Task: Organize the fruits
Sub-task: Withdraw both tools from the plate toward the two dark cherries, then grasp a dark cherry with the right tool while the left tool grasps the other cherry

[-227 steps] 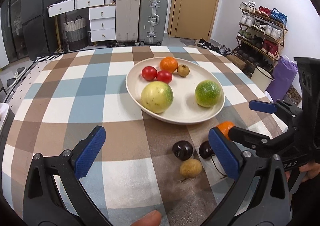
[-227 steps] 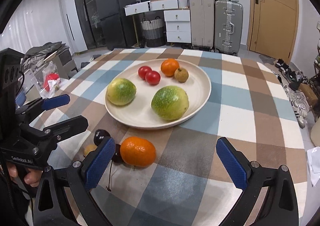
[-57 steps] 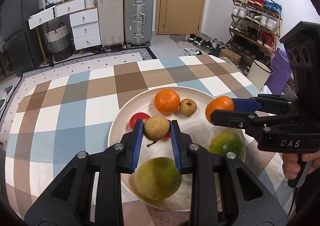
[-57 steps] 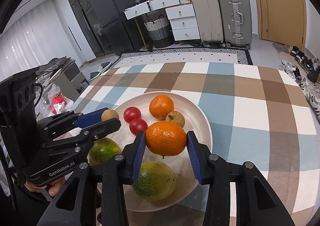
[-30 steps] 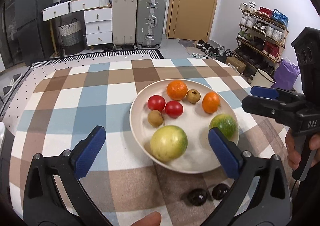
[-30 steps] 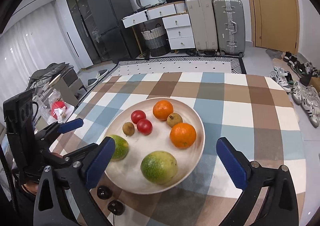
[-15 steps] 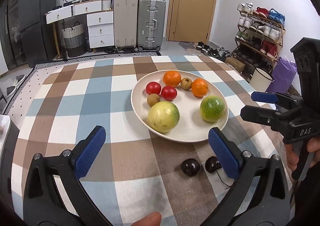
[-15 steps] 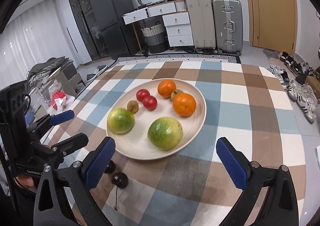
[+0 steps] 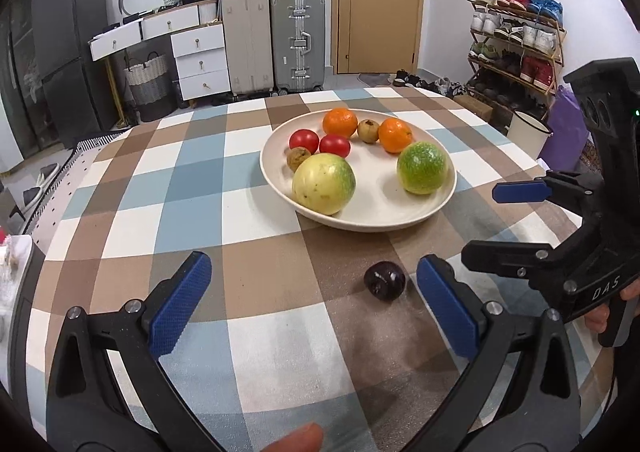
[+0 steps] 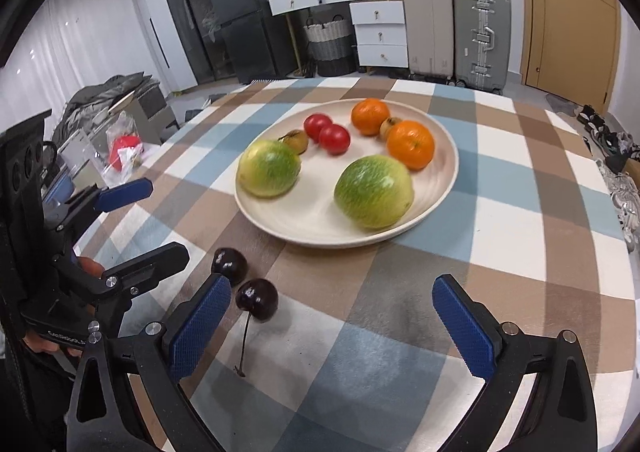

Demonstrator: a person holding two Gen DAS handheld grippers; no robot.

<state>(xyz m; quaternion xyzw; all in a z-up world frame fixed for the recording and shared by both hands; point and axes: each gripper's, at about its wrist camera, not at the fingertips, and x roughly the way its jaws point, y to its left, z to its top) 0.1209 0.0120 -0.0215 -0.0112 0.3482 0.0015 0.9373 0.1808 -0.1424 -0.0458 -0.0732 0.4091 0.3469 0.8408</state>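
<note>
A cream plate [image 9: 404,217] [image 10: 308,228] on the checked tablecloth holds two green-yellow fruits [image 9: 323,189] [image 9: 421,167], two oranges [image 9: 340,122] [image 9: 395,135], two red tomatoes [image 9: 304,140] and two small brown fruits [image 9: 298,158]. Two dark cherries lie on the cloth in front of the plate [image 10: 230,266] [image 10: 257,298]; the left wrist view shows one [image 9: 385,279]. My left gripper [image 9: 316,308] is open and empty, with the cherry near its right finger. My right gripper [image 10: 332,320] is open and empty, with the stemmed cherry by its left finger.
The checked table [image 9: 180,179] drops off at its edges. The right gripper's body [image 9: 580,244] stands at the right of the left view, and the left gripper's body [image 10: 72,252] at the left of the right view. Suitcases, drawers and a shoe rack stand behind.
Both grippers have come lower and closer to the two cherries in front of the plate. Both stay open and empty. Fruit on the plate has not moved.
</note>
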